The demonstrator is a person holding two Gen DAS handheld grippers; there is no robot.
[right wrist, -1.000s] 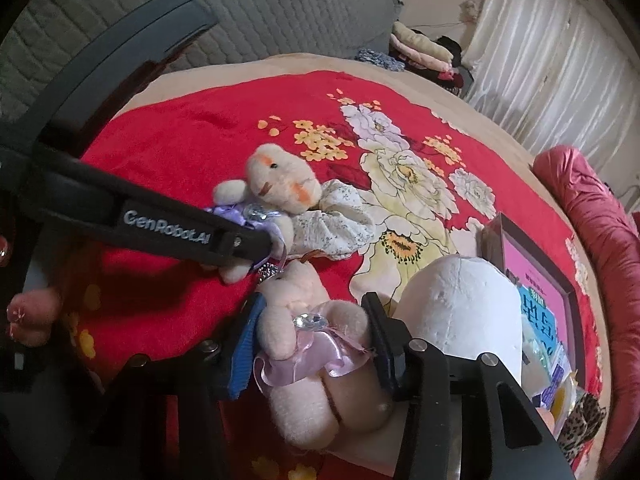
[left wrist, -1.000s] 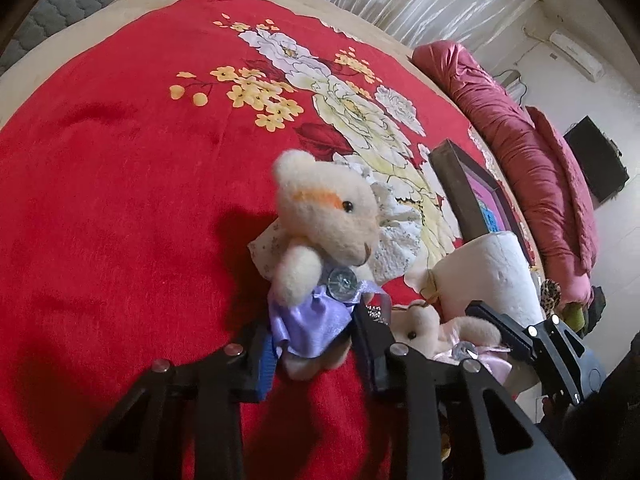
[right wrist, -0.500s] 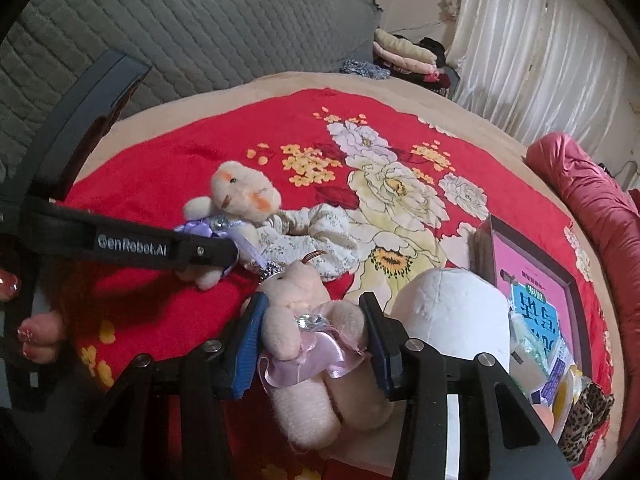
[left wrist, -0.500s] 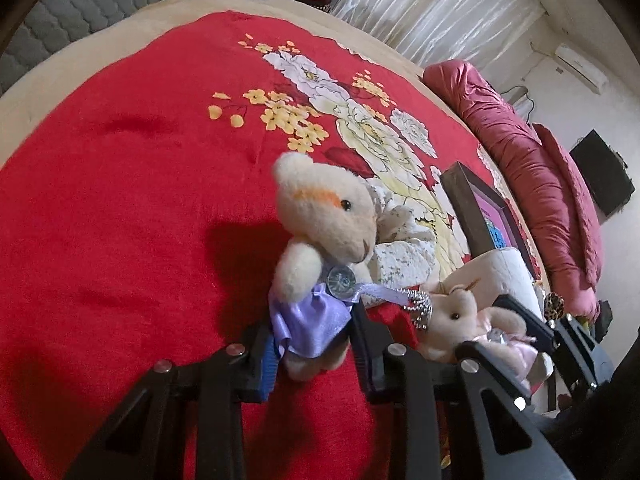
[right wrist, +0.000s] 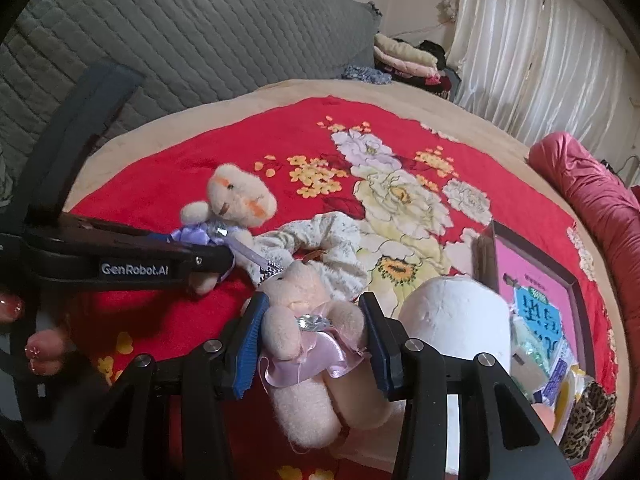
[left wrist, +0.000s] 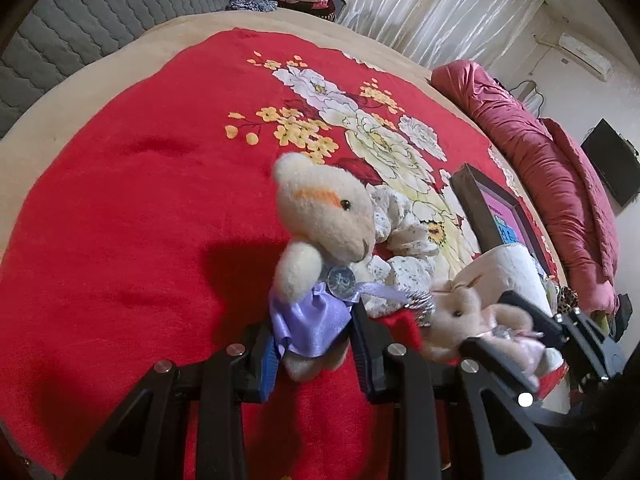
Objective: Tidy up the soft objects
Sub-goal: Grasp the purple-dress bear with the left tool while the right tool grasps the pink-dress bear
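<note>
Both claws loaded. We hold the bear in the lilac dress [left wrist: 320,264] in the left claw [left wrist: 314,344], pads clamped on its skirt and lower body, head upright above the jaws. The right claw [right wrist: 312,344] is clamped on the bear in the pink dress [right wrist: 310,340] at the waist, legs hanging below the pads.

Both bears sit over the near part of the bed, above the red floral blanket [left wrist: 120,208]. A crumpled floral cloth [left wrist: 404,240] lies on the blanket just beyond them, a white plush [right wrist: 452,320] just right of the pink bear, and a framed box [right wrist: 536,280] of small items toward the bed's right edge.

A silver beaded chain [right wrist: 274,268] appears to run from the lilac bear's ribbon toward the pink bear's head; we can't tell if it actually links them.

Our read: carry step, both toys on the way to a tidy spot. To do it well:
- move both claws together so nothing snags between them
- keep the squeeze on the bodies, satin skirts look slippery
- clear the cloth and white plush
- set each bear down on bare blanket upright, then release.
</note>
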